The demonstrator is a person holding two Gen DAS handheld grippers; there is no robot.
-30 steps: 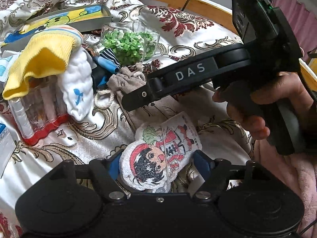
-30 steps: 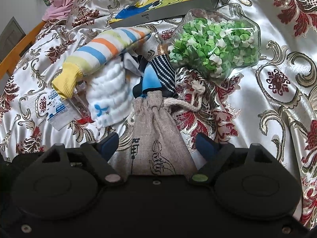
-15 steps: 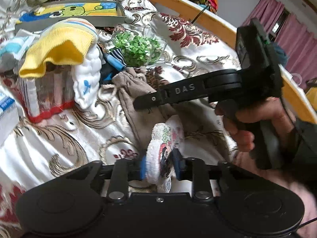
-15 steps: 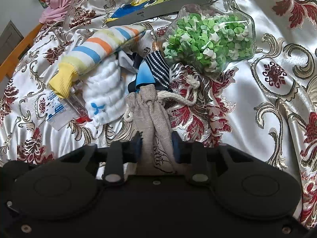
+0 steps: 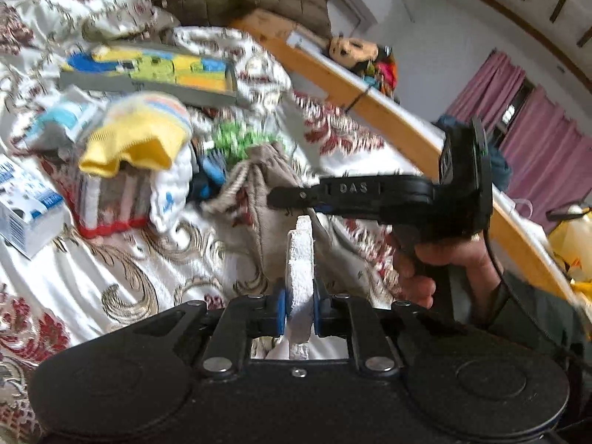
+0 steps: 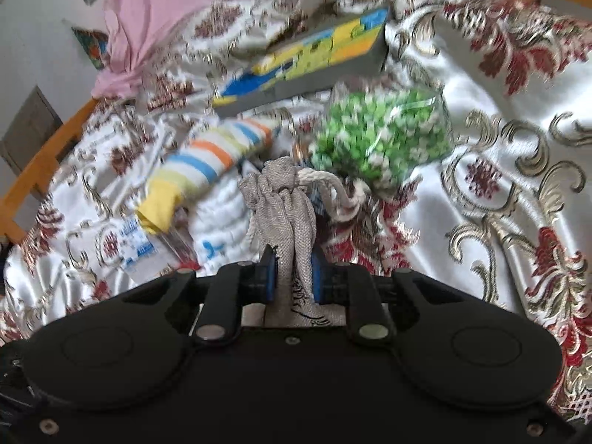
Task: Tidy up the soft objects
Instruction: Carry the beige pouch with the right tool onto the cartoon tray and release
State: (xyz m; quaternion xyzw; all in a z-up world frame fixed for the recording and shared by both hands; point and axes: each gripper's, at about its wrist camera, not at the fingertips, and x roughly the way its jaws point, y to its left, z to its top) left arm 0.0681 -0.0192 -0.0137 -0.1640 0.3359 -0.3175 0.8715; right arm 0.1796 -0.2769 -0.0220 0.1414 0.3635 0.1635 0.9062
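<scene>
Both jaws have just closed on soft things: the left gripper [image 5: 299, 305] pinches the white pad [image 5: 300, 281] edge-on, the right gripper [image 6: 292, 277] squeezes the pouch [image 6: 292, 214], both raised off the bed [image 6: 481, 192]. The sock [image 6: 207, 159] and white cloth [image 6: 218, 218] at ten o'clock remain unsorted. Both grippers tilt downward, the right hand [image 5: 444, 262] at three o'clock.

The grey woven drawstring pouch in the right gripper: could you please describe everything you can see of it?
The grey woven drawstring pouch looks like coarse linen, its neck cinched into ruffled folds by a thick off-white cord that loops out to the right. Dark printed markings show near its lower end. The right gripper has just been closing and its blue pads now pinch the pouch across its body, bunching the cloth into lengthwise creases. It stands upright between the fingers, neck away from the camera, in front of the patterned satin bedspread.
</scene>
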